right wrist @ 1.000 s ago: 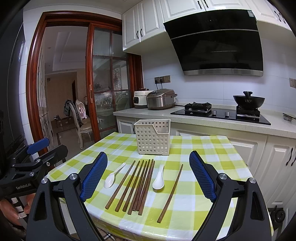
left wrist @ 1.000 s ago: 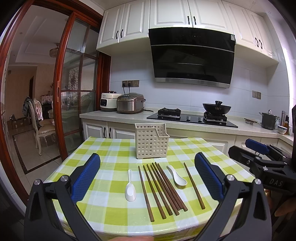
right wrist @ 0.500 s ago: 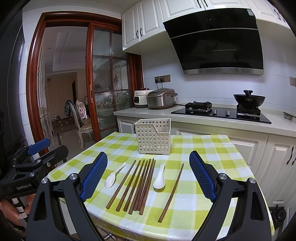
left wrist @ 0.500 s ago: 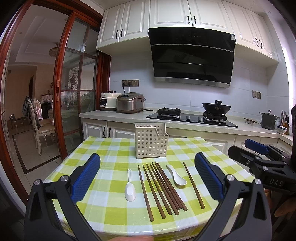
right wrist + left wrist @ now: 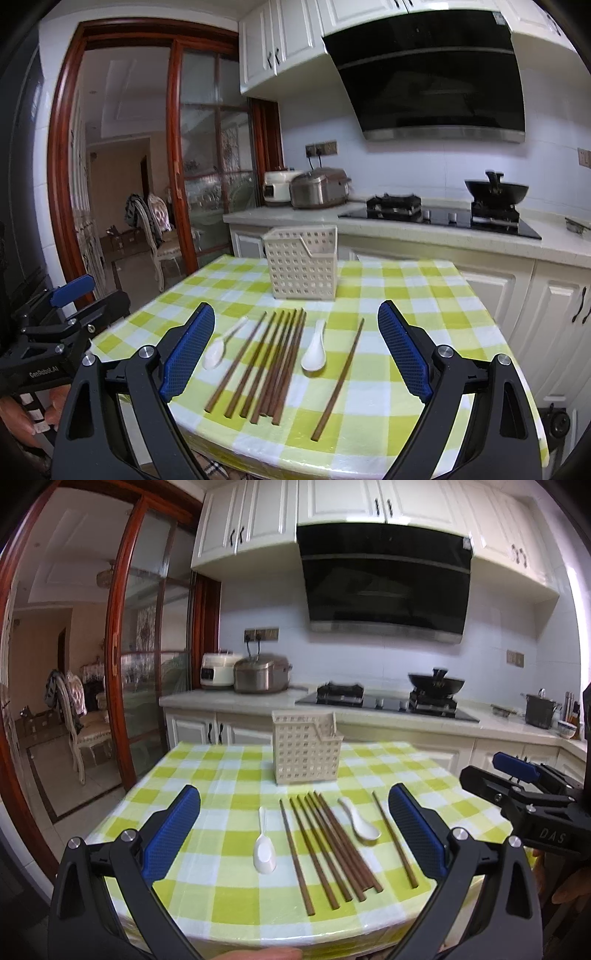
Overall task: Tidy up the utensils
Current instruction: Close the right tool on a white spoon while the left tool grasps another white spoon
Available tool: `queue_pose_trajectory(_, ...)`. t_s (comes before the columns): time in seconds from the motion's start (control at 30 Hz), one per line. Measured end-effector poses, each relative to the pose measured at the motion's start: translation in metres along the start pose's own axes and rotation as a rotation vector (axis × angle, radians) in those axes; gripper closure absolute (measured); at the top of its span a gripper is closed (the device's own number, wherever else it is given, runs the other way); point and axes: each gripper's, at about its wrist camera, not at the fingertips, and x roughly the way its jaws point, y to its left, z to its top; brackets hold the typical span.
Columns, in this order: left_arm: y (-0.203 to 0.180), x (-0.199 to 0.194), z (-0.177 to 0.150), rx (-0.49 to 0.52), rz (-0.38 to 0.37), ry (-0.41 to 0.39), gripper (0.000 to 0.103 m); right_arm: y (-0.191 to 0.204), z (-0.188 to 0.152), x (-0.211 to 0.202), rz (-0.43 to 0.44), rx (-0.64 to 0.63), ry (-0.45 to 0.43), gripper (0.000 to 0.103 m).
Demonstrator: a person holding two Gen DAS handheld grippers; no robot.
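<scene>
A cream perforated utensil basket stands upright at the far middle of the green-checked table; it also shows in the right wrist view. In front lie several brown chopsticks side by side, one separate chopstick at the right, and two white spoons. In the right wrist view the chopsticks, the lone chopstick and the spoons show too. My left gripper and right gripper are both open and empty, held above the table's near edge.
A counter behind the table holds two rice cookers, a gas hob with a black wok and a steel pot. A glass sliding door is at the left. White cabinets stand to the right.
Both grippers have moved slightly forward and lower toward the table; the utensils sit a little nearer in view. Both stay open; nothing on the table moved.
</scene>
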Motion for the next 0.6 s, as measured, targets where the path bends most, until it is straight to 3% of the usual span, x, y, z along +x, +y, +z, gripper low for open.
queue_pose_trajectory(0.27,0.021,0.062,-0.019,-0.007,0.011,0.195,0.004,-0.016,-0.015,0.066,-0.083,0.028,0.211,0.018)
queue_pose_trajectory(0.47,0.047,0.104,-0.034,-0.057,0.045,0.292,0.005,-0.020,-0.016,0.118,-0.066,0.028,0.319,0.019)
queue_pose_trajectory(0.6,0.066,0.144,-0.043,-0.123,-0.002,0.427,0.005,-0.025,-0.007,0.154,-0.035,0.058,0.387,0.019)
